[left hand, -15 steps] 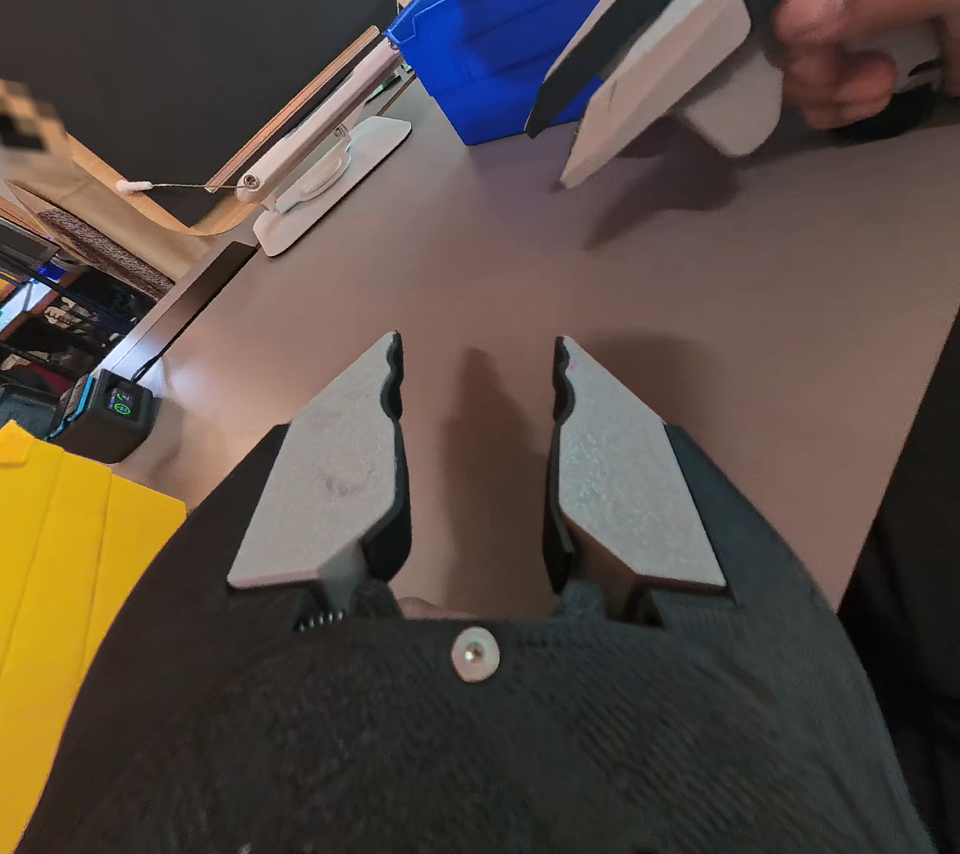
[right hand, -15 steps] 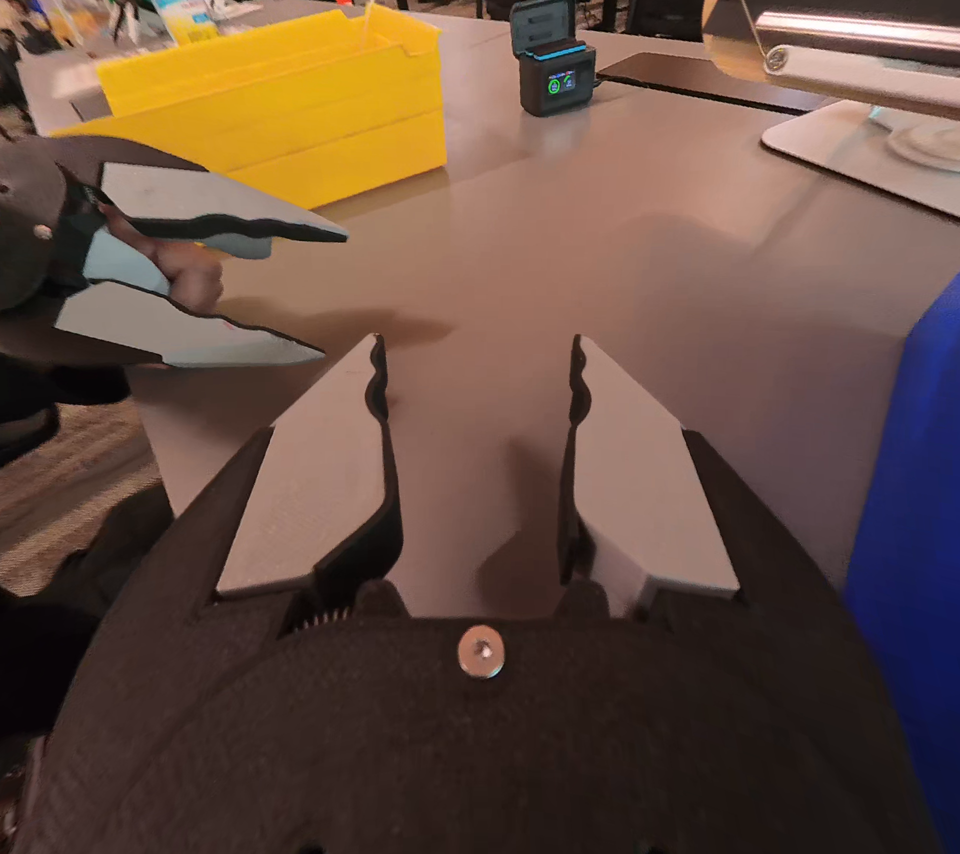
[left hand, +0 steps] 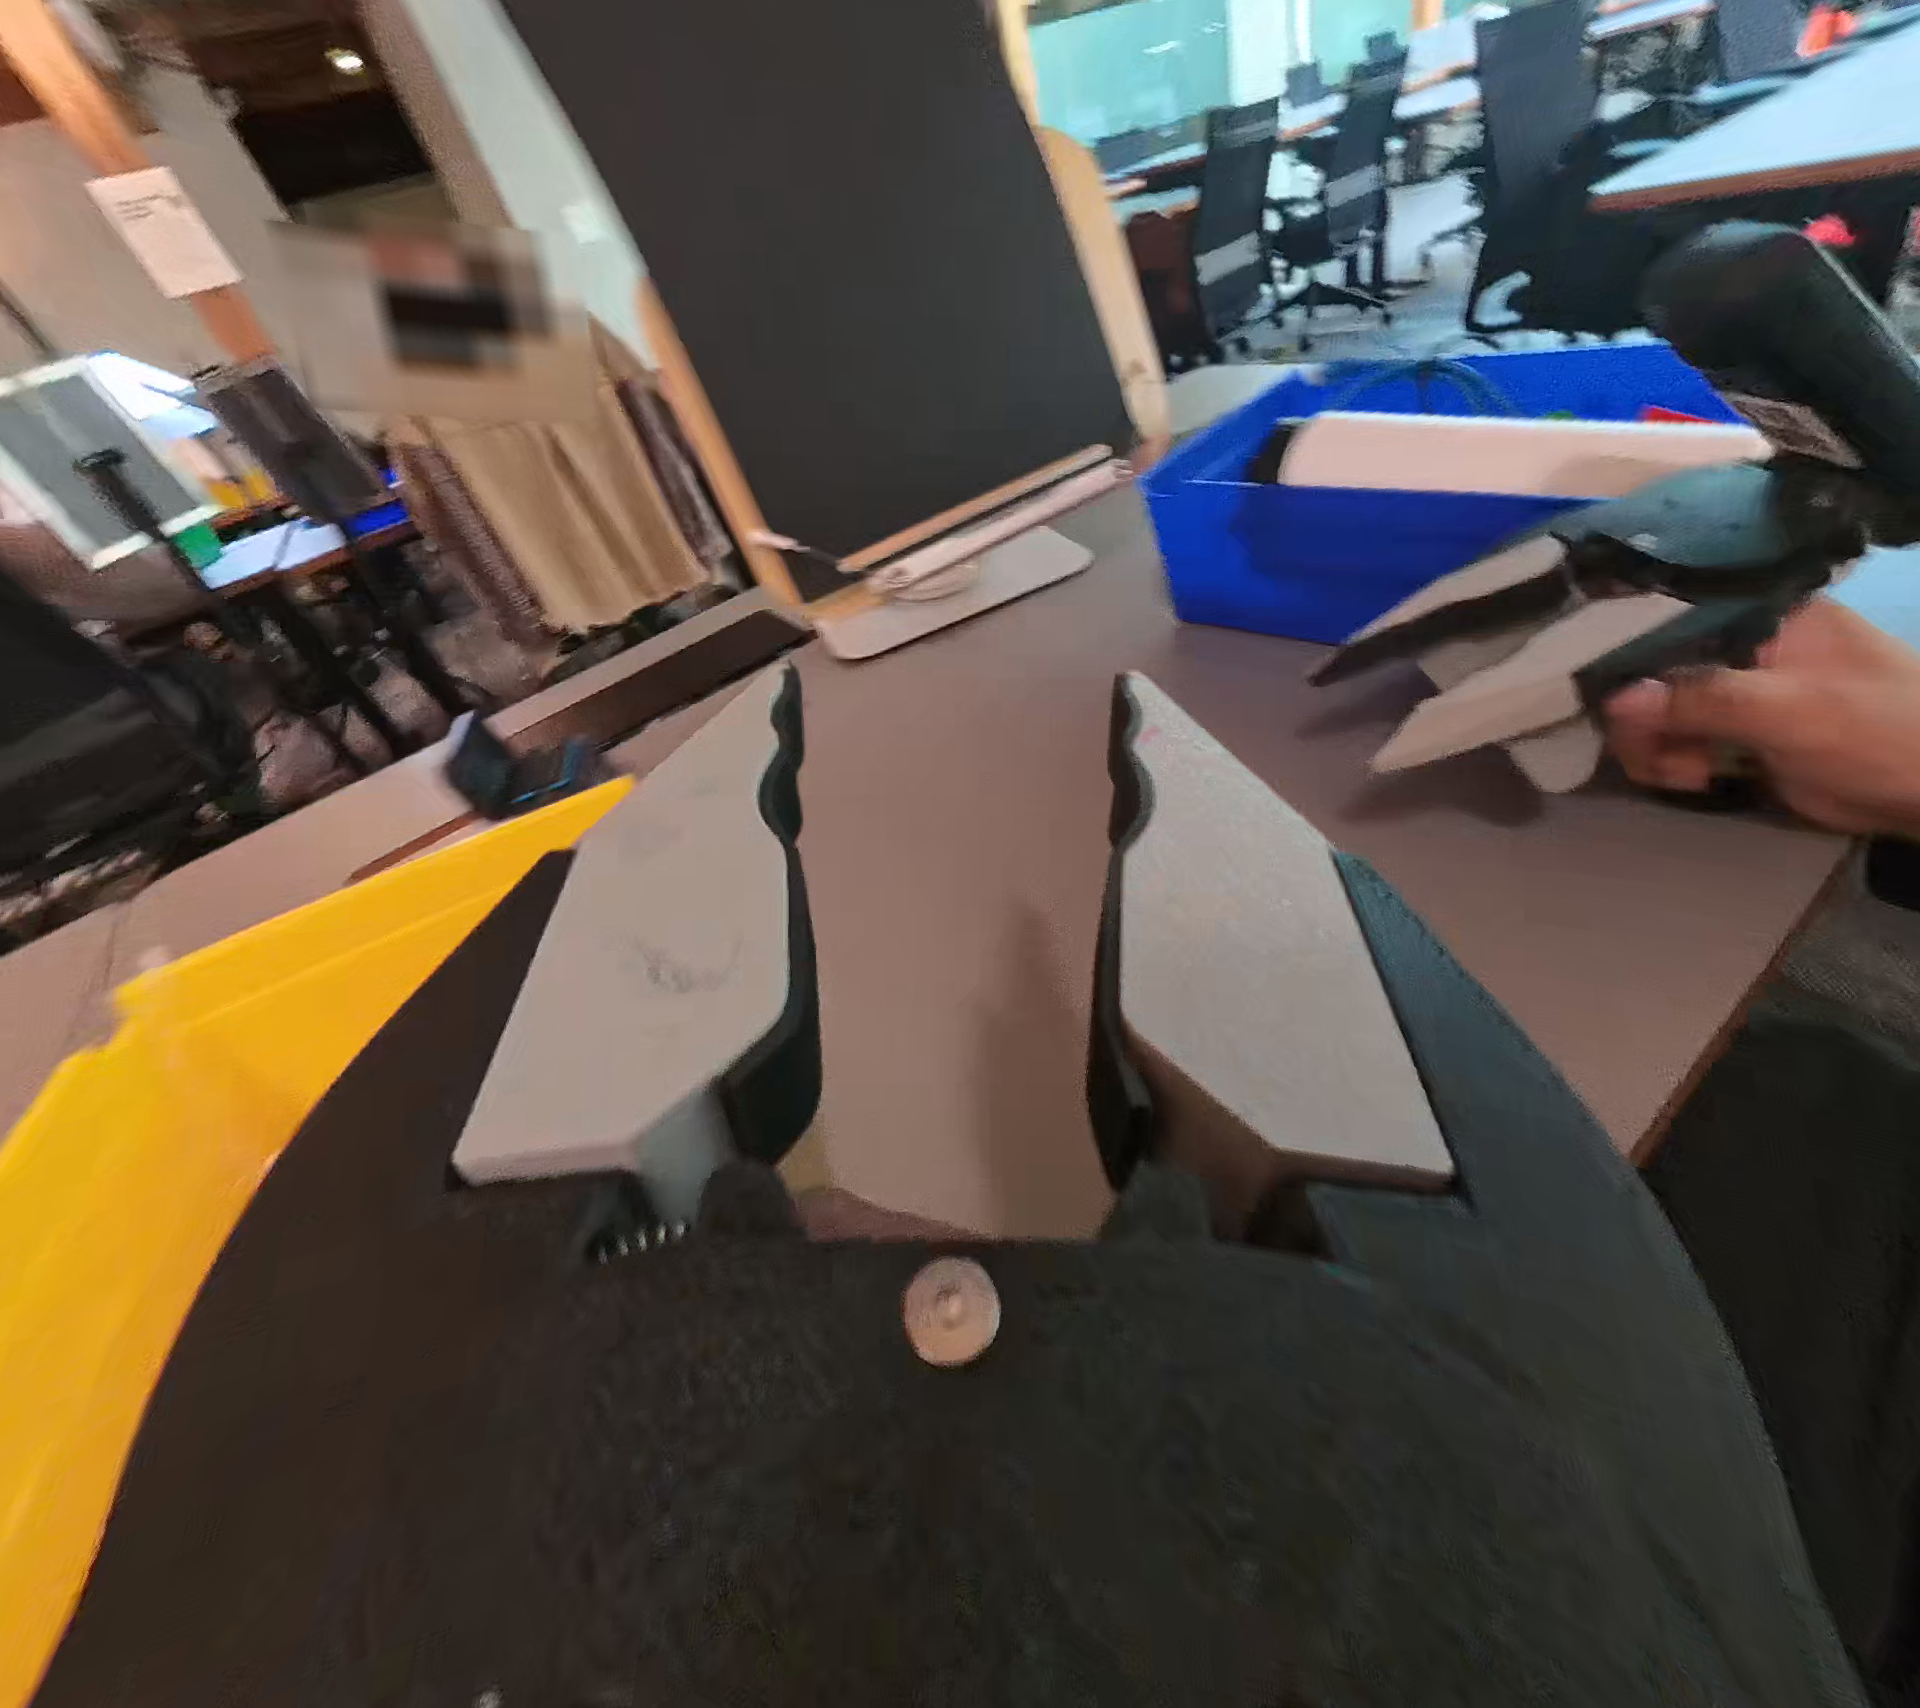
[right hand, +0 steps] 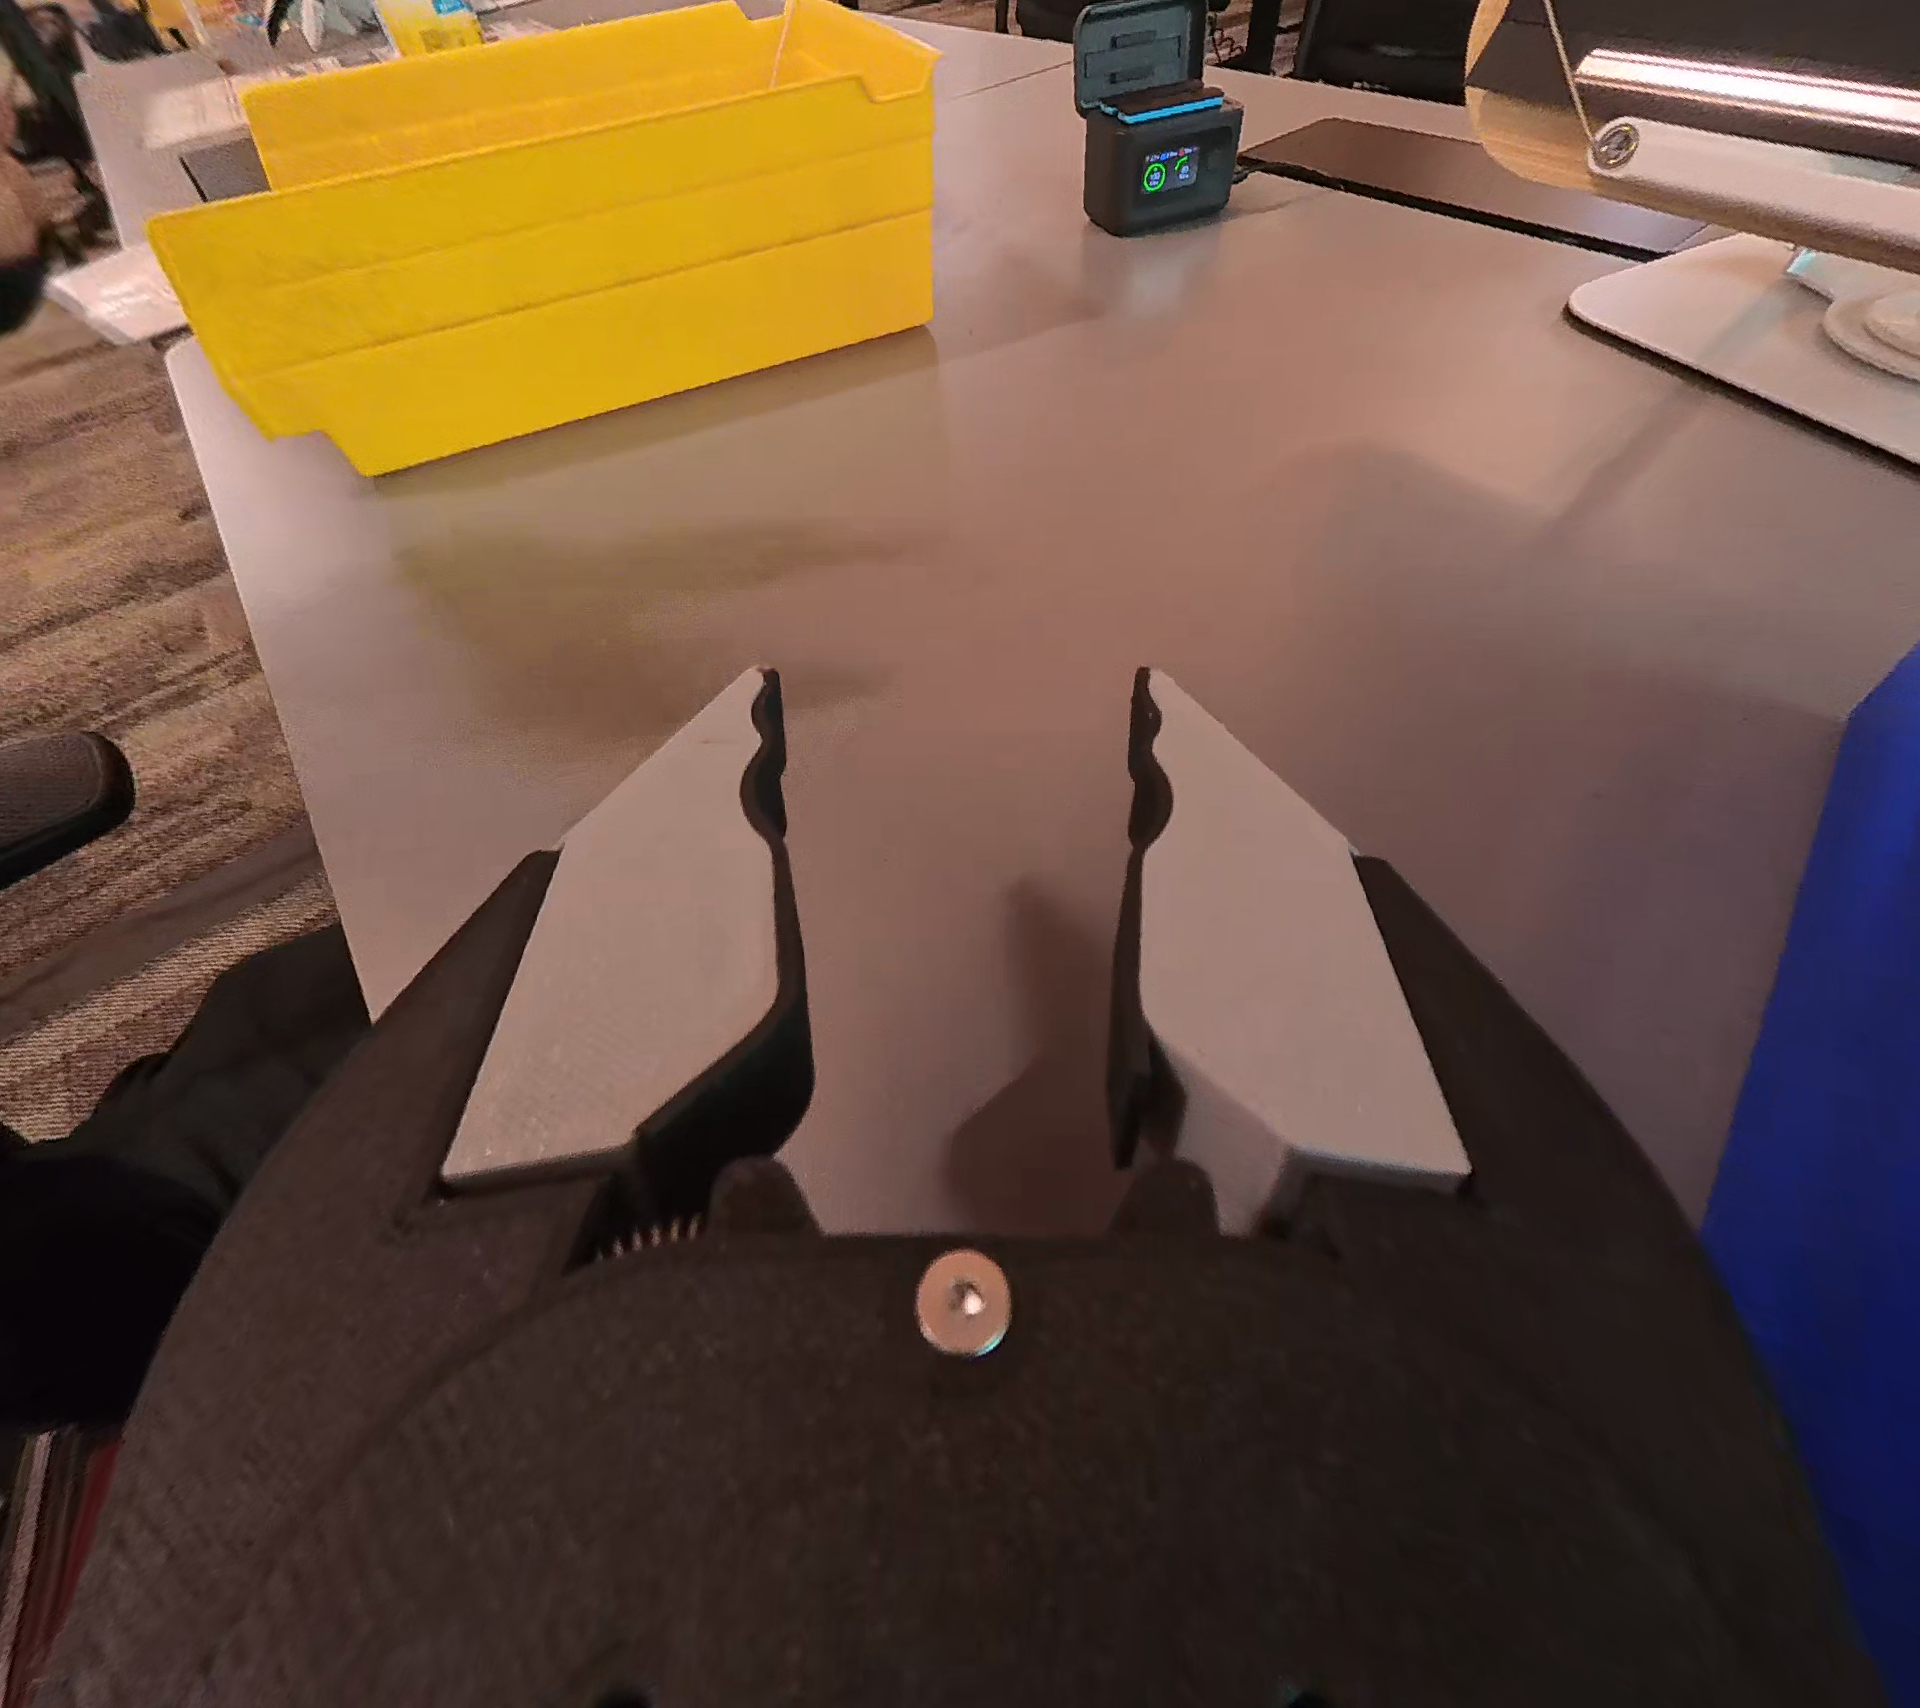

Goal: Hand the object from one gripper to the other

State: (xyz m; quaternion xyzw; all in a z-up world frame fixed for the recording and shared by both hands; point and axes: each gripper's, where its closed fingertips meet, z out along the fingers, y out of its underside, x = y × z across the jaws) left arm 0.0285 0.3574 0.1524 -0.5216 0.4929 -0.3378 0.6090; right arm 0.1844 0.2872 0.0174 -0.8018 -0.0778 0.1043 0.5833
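Note:
My left gripper (left hand: 951,697) is open and empty above the grey-brown table (left hand: 1299,879). My right gripper (right hand: 951,692) is also open and empty over the same table (right hand: 1143,463). In the left wrist view the right gripper (left hand: 1351,718) shows at the right, held by a hand (left hand: 1787,723), its fingers apart with nothing between them. No object to hand over shows in either gripper. A blue bin (left hand: 1382,536) holds a white flat item (left hand: 1507,453) and some cables.
A yellow bin (right hand: 582,235) stands at the table's left; its corner shows in the left wrist view (left hand: 208,1139). A small black charging case (right hand: 1158,146) and a monitor base (right hand: 1745,328) sit at the back. The blue bin's wall (right hand: 1829,1139) is close on my right.
The left gripper has tilted up and drawn back, so it sees more of the room and the right gripper lower right. The left gripper has left the right wrist view. Both stay open.

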